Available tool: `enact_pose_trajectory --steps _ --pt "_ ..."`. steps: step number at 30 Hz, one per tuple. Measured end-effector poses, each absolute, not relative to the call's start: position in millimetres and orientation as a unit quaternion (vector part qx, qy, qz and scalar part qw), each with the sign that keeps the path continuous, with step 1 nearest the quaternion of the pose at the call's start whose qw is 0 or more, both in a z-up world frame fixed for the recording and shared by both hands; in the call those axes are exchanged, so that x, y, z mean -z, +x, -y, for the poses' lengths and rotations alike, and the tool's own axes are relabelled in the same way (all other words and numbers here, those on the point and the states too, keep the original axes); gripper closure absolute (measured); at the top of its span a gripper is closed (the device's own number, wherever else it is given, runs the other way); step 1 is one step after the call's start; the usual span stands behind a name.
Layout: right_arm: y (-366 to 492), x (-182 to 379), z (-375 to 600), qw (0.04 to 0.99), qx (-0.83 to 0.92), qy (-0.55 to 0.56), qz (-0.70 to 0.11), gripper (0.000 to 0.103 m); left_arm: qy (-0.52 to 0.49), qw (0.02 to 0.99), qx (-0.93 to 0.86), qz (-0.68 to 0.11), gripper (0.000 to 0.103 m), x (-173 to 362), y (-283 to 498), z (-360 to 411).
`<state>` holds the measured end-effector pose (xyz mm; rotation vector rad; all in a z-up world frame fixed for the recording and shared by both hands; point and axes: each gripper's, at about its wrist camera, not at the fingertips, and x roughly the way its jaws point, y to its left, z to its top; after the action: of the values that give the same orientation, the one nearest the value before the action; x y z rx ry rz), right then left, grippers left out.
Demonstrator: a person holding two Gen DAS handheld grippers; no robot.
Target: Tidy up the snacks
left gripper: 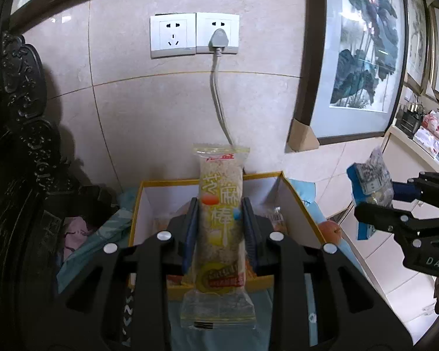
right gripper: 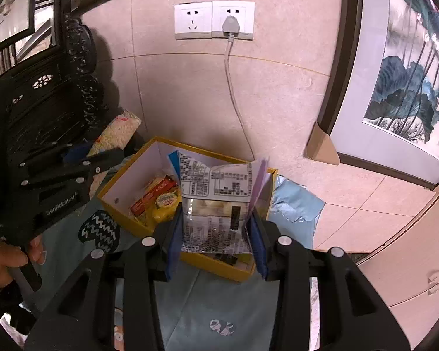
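Both tongs grip packets; the sesame stick (left gripper: 221,228) points lengthwise straight ahead.

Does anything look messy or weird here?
Nothing is spilled or broken. The yellow box sits crooked on the blue cloth, which is bunched up at its far corner. The left gripper holds a long sesame snack bar and the right gripper a crinkly snack bag above the box.
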<state>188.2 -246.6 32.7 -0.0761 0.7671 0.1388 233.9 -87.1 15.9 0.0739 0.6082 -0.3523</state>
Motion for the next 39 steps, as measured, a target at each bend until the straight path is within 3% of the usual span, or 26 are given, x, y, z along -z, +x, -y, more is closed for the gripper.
enact_pose_trajectory --steps 10,11,12,13,14,21,30,31,33,39 --pt "239.1 -18.7 249.4 0.922 -0.058 -0.036 -0.382 0.062 0.044 0.939 0.156 -0.304 0.074 -3.9 286.2 96.9" --pt "249.8 -13.7 249.8 0.92 -0.059 -0.029 -0.386 0.06 0.047 0.939 0.149 -0.305 0.067 -0.6 292.2 98.3" --pt "259.6 -7.5 249.9 0.916 -0.059 -0.024 -0.396 0.056 0.052 0.94 0.141 -0.306 0.05 4.5 298.8 99.3" --pt "269.0 -0.3 250.0 0.911 -0.056 -0.02 -0.409 0.044 0.055 0.938 0.128 -0.317 0.005 13.3 308.7 100.6" --pt "277.8 7.4 251.3 0.906 -0.047 -0.017 -0.42 0.041 0.056 0.938 0.113 -0.322 0.002 19.3 313.9 99.6" --pt "270.4 16.7 258.1 0.899 -0.041 0.005 -0.437 0.041 0.042 0.931 0.07 -0.357 0.002 35.5 307.9 78.1" --pt "201.2 6.9 250.5 0.897 -0.035 0.009 -0.441 0.035 0.034 0.935 0.07 -0.345 0.002 12.3 226.2 71.3" --pt "193.2 4.7 248.7 0.896 -0.033 0.008 -0.442 0.028 0.033 0.935 0.071 -0.345 0.002 10.1 218.0 70.9" --pt "173.0 -1.9 244.1 0.897 -0.032 0.006 -0.441 0.002 0.031 0.935 0.068 -0.347 0.002 5.4 200.5 68.4" --pt "107.4 -29.5 232.8 0.905 -0.024 0.0 -0.425 0.001 0.01 0.931 0.075 -0.357 0.002 -8.6 137.5 51.9"
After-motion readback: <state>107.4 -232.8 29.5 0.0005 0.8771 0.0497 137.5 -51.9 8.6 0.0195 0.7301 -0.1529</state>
